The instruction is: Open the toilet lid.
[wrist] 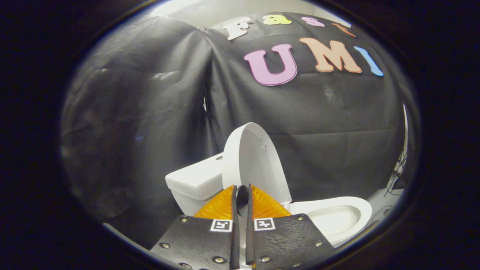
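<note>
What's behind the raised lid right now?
Behind the upright white toilet lid sits the white cistern, against the black cloth wall. The lid covers the cistern's far part. The gripper is nearly shut around the lid's edge.

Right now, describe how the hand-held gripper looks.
The hand-held gripper has two flat, dark, wedge-shaped plates side by side, each fixed with shiny round screws along its edges. Each plate carries a small square black-and-white marker near its inner front corner. Ahead of the plates, two ribbed fingers taper forward. A narrow slit separates the two halves.
</note>
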Available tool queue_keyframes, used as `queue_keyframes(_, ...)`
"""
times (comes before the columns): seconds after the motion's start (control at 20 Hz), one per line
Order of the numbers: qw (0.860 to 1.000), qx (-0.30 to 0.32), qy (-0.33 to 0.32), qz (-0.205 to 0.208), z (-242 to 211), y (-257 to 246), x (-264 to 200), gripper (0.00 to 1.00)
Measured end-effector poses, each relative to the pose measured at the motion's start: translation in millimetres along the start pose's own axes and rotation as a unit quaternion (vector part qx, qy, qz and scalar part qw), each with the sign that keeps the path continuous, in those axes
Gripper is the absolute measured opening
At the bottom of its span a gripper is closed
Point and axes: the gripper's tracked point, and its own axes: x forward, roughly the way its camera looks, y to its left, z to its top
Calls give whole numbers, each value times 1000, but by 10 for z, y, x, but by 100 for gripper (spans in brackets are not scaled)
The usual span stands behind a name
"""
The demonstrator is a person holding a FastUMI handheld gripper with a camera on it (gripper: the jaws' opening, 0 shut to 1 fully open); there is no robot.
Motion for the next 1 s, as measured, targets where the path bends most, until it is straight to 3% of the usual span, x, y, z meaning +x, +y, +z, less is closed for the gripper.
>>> queue_keyframes(0.7,997,39,34,57,-54,123,-84,32)
queue_keyframes(1.0,998,40,27,50,113,-138,-317,91)
